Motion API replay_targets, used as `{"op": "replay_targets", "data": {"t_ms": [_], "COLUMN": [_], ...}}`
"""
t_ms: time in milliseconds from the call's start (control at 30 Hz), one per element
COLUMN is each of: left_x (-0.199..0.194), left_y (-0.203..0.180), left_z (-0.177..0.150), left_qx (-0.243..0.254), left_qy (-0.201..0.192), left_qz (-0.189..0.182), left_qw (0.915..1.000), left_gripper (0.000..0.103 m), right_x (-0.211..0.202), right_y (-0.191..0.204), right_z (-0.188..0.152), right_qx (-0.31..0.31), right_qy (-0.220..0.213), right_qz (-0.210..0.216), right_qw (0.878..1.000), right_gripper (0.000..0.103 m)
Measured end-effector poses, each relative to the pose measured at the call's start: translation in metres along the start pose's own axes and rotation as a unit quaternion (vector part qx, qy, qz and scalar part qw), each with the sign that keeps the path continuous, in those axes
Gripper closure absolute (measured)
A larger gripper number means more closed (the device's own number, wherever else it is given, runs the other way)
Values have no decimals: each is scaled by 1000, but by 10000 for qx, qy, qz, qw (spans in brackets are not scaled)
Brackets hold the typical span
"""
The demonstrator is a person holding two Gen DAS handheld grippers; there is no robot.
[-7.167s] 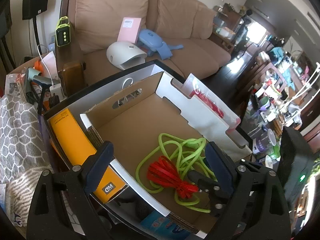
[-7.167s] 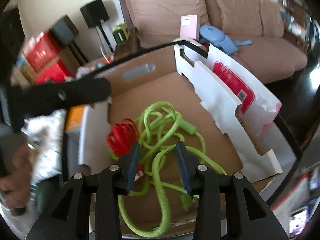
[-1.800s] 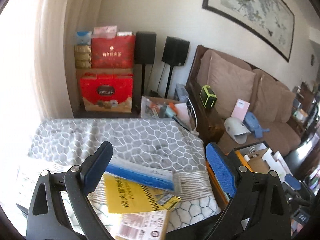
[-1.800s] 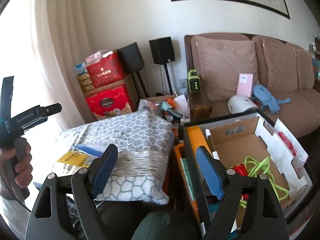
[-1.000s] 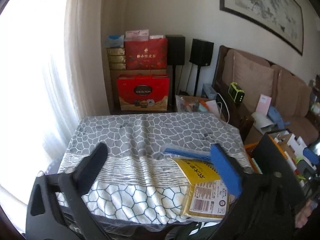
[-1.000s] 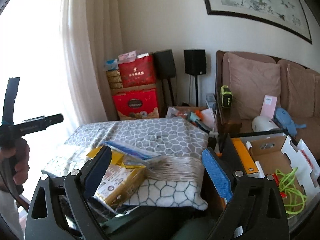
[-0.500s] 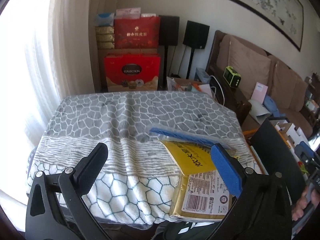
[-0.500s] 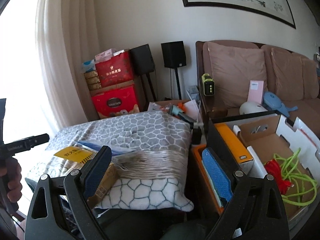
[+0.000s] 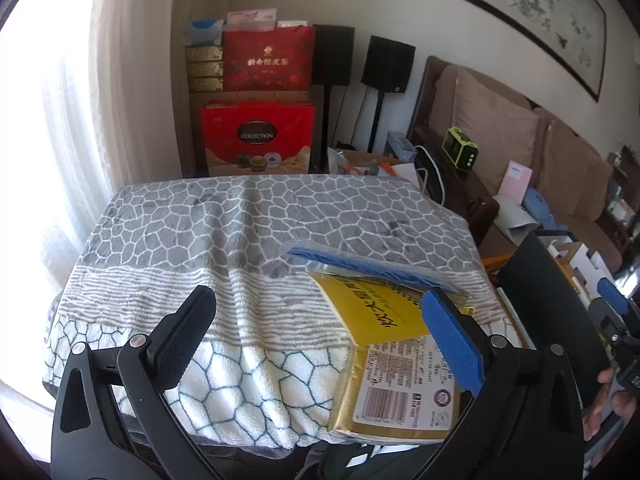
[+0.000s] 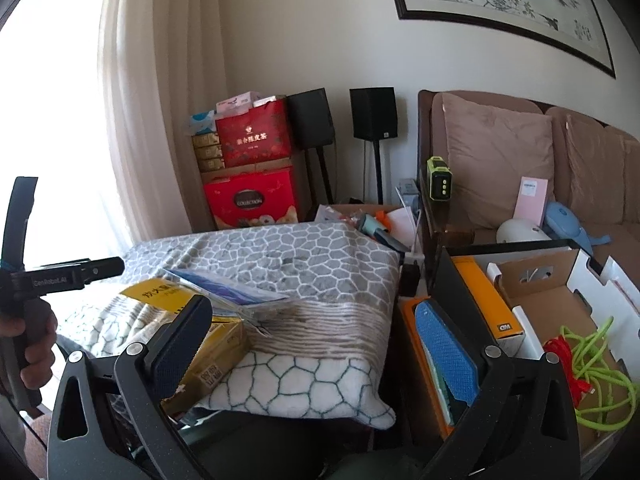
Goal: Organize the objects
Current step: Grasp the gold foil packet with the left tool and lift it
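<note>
A gold and yellow packet (image 9: 396, 364) lies on the grey patterned blanket (image 9: 240, 232), with a clear blue-edged bag (image 9: 360, 264) on its far end. My left gripper (image 9: 320, 340) is open and empty, just above the blanket's near edge, its right finger over the packet. My right gripper (image 10: 316, 344) is open and empty, held back from the blanket (image 10: 320, 264). It sees the packet (image 10: 208, 344) and bag (image 10: 224, 284) at left, and the cardboard box (image 10: 560, 304) at right holding a green rope (image 10: 596, 364) and a red bundle (image 10: 560, 356).
An orange box (image 10: 488, 304) stands between the cardboard box and a black panel (image 10: 452, 280). Red gift boxes (image 9: 260, 136) and speakers (image 9: 384, 64) stand behind the blanket. A brown sofa (image 10: 520, 168) with small items on it is at the right.
Both grippers left the cardboard box, where the rope and red bundle stay, and swung to the blanket. Over the last second the left gripper came closer to the packet.
</note>
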State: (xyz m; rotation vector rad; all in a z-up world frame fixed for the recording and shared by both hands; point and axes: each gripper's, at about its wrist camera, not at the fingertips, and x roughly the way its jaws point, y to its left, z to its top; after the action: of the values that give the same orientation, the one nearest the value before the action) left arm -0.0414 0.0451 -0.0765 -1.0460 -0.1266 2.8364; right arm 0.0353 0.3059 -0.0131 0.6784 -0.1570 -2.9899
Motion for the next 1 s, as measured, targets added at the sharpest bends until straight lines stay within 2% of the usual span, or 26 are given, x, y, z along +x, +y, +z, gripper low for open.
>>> {"op": "replay_targets", "data": {"t_ms": [467,733,933,1000], "left_x": [6,14,40,50], "left_y": [-23,-22,-18,-19], "left_z": [-3,-7,-24,-31], "left_qx": [266,262,-83,-174], "left_qy": [130,240,709,810], "left_qz": [-67,-71,-361,-280], "left_qw": [9995,9993,9968,9962], "left_gripper": [0,0,0,0], "right_x": [-2,-2,0,0], "right_y": [-21,-28,-28,-28], "right_z": [3,4,3,2], "right_qx": [190,280,286,300], "right_qy": [60,89,155,164], "right_qz": [-243,-307,-314,-315], "right_qw": [9995,9991,9990,9989], "right_gripper": [0,0,0,0]}}
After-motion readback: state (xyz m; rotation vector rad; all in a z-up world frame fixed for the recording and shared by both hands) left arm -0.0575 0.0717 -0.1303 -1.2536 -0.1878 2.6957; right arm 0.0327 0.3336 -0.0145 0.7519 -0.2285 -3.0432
